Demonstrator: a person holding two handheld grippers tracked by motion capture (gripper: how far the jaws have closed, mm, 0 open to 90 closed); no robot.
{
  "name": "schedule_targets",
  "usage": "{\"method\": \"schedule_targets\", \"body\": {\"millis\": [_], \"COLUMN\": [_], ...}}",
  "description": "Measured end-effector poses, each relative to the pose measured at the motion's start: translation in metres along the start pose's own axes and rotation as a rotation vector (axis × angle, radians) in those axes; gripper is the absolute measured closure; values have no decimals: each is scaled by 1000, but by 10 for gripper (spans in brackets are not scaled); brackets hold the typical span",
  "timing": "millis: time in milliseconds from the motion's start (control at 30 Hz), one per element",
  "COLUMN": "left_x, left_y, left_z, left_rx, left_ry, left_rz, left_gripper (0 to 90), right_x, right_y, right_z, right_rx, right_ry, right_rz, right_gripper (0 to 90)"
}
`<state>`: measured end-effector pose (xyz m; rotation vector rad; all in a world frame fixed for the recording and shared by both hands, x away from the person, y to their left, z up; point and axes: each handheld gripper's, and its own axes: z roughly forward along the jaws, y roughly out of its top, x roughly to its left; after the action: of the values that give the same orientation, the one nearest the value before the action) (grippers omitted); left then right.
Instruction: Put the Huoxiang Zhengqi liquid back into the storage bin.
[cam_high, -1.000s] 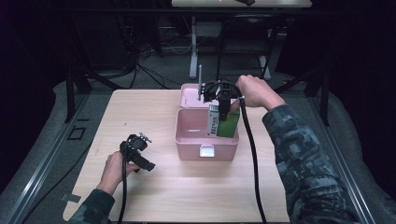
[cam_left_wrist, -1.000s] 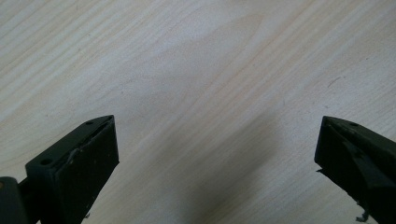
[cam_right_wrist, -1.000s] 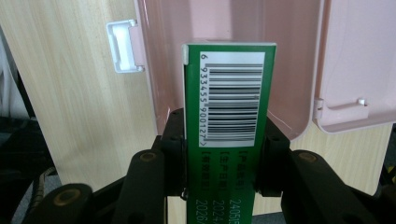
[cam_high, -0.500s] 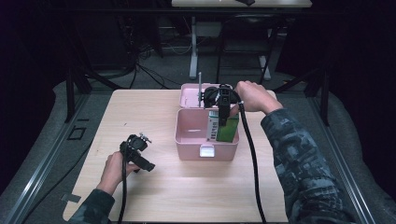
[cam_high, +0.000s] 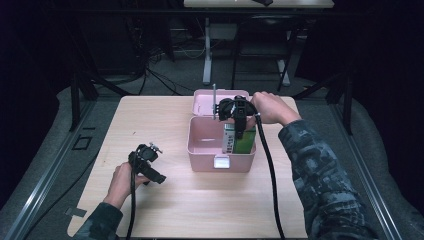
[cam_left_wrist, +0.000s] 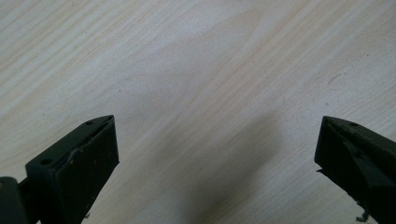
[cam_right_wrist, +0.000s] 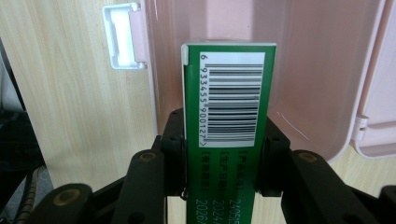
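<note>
A pink plastic box (cam_high: 200, 150) with its lid swung back stands at the middle of the table. My right gripper (cam_high: 239, 131) points down into it, shut on a green carton (cam_high: 245, 142) that has a white barcode panel. In the right gripper view the green carton (cam_right_wrist: 228, 107) sits pinched between the black jaws, its far end down inside the pink box (cam_right_wrist: 317, 74). My left gripper (cam_high: 159, 177) rests low over the table at the front left. Its jaws stand wide apart above bare wood in the left gripper view, where the left gripper (cam_left_wrist: 217, 154) holds nothing.
The box's white latch (cam_high: 221, 161) faces the front edge, and the lid (cam_high: 207, 97) lies flat behind the box. A black cable (cam_high: 270, 175) trails from the right gripper across the table's right half. Table legs and cables fill the dark floor beyond the far edge.
The right gripper has sunk with the green carton, which now reaches deeper into the pink box. The left gripper has stayed where it was.
</note>
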<state>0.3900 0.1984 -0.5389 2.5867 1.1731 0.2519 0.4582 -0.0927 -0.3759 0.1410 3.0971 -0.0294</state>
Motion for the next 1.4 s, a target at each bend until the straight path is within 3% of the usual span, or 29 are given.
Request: {"method": "schedule_targets", "body": {"millis": [800, 1400], "left_x": [-1, -1], "left_y": [0, 0], "left_z": [1, 2], "left_rx": [10, 12], "left_ry": [0, -1], "left_rz": [6, 8], "left_gripper": [0, 0], "right_x": [3, 4], "right_y": [0, -2], "right_z": [26, 38], "right_rx": [21, 21], "right_ry": [4, 24], "right_rz": [-37, -33], "right_gripper": [626, 626]}}
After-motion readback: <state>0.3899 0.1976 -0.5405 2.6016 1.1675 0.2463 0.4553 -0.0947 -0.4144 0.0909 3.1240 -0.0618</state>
